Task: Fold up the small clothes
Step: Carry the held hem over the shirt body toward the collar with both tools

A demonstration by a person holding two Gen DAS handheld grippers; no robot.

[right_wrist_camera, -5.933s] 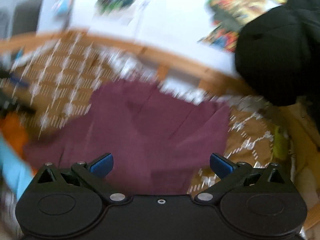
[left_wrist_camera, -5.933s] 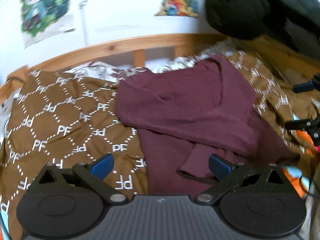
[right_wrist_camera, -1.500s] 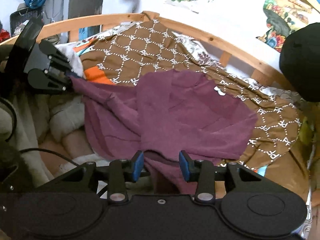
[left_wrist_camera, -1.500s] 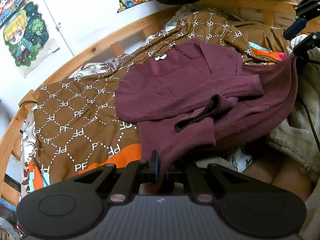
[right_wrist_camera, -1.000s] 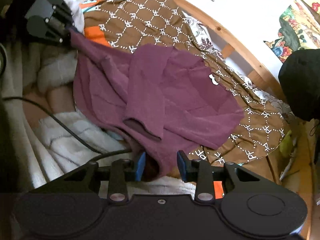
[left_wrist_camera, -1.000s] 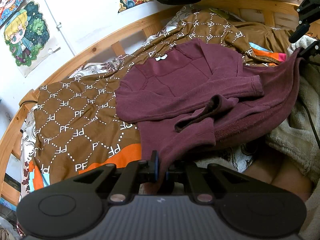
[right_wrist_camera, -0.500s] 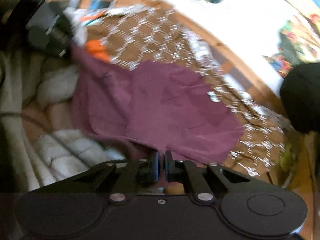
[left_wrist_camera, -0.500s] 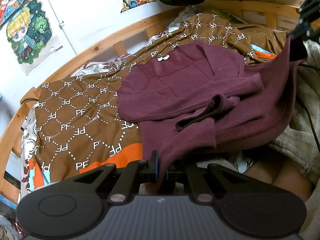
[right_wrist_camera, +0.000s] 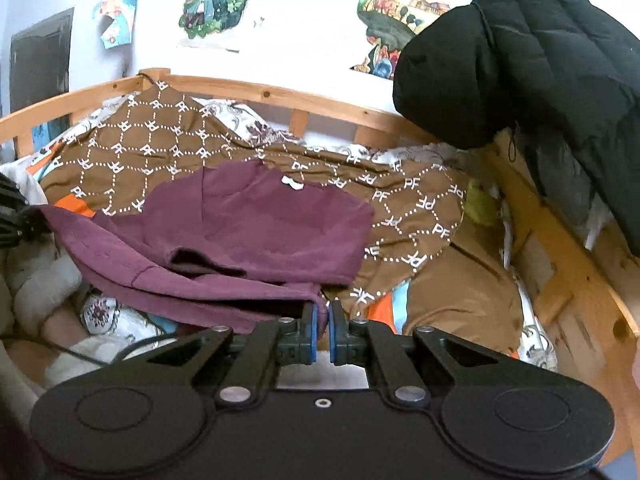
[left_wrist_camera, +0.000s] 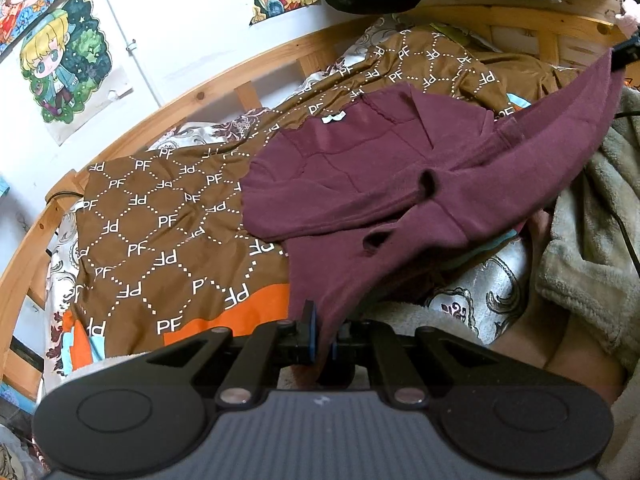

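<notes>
Lifted now, where 1 second ago hung low at the far right of the left wrist view — the right-hand hem corner of the maroon sweater [left_wrist_camera: 372, 184], drawn up into a taut diagonal band toward the right gripper [right_wrist_camera: 323, 330]. Closed too since then, that right gripper: pads together, pinching the near hem corner. Spread beneath, a brown quilt [left_wrist_camera: 152, 216] with white "PF" lattice and orange patches, draped over a wooden bed frame [left_wrist_camera: 224, 80]. Slung over the frame at top right, a black puffer jacket [right_wrist_camera: 540, 56]. Bunched beside the sweater's raised edge, a grey-green fleece blanket [left_wrist_camera: 592, 240]. Lying across the quilt, the sweater's upper body with both sleeves folded over its front, white neck label [left_wrist_camera: 333, 118] facing up, lower hem lifted clear of the bed. Clamped on the other hem corner, the left gripper [left_wrist_camera: 322, 336], jaws nearly together with maroon cloth between the blue pads. Pinned on the white wall, 2 cartoon posters [left_wrist_camera: 64, 64].
</notes>
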